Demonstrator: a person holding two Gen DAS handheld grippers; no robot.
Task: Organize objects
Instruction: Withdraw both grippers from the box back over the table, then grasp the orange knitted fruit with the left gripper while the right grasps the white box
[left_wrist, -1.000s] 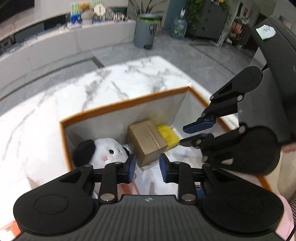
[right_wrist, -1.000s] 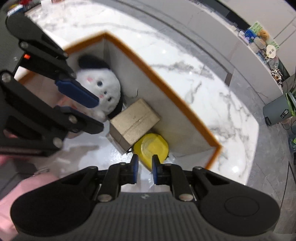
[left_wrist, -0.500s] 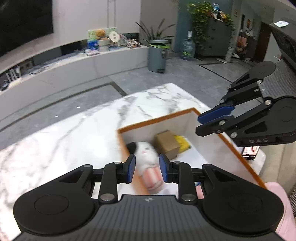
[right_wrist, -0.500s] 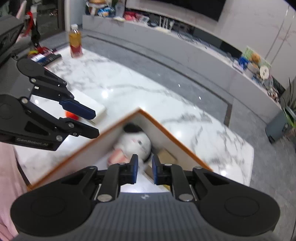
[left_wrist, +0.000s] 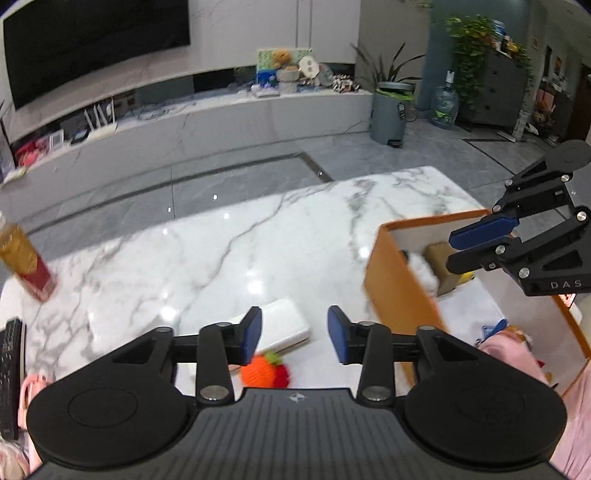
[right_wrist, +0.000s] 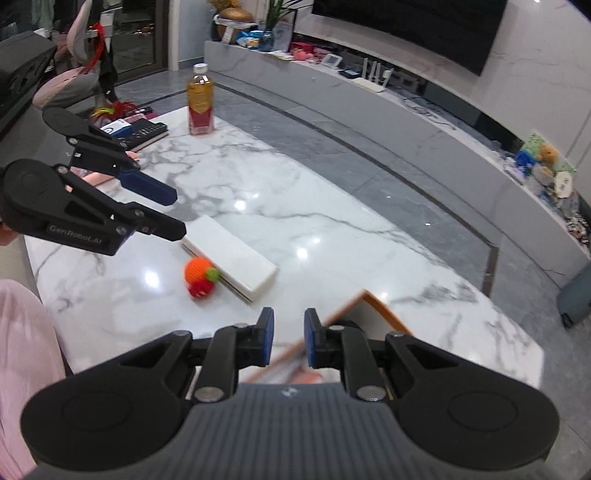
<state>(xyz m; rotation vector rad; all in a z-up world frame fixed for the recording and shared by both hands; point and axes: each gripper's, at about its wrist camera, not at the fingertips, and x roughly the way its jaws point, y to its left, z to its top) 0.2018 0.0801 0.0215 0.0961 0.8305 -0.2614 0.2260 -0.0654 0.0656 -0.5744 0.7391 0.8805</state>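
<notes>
My left gripper (left_wrist: 294, 334) hangs over the marble table (left_wrist: 207, 254) with its jaws opening and nothing between them. Just below it lie an orange knitted toy (left_wrist: 264, 371) and a flat white box (left_wrist: 284, 328). The same toy (right_wrist: 197, 275) and white box (right_wrist: 232, 258) show in the right wrist view, under the left gripper (right_wrist: 176, 214). The right gripper (right_wrist: 289, 338) holds nothing; its jaws stand a narrow gap apart above the corner of the orange-edged box (right_wrist: 364, 299). That box (left_wrist: 399, 288) holds a white plush (left_wrist: 424, 273), a cardboard carton (left_wrist: 441, 254) and a yellow item (left_wrist: 468, 277).
A drink bottle (right_wrist: 200, 103) stands at the table's far left corner, next to a dark keypad-like device (right_wrist: 147, 131). Something pink (left_wrist: 506, 347) lies in the near part of the box. A person's pink sleeve (right_wrist: 22, 332) is at the left edge. Grey floor surrounds the table.
Both grippers have lifted up out of the box and swung left toward the open tabletop. The left jaws have spread wider. The right jaws keep the same narrow gap.
</notes>
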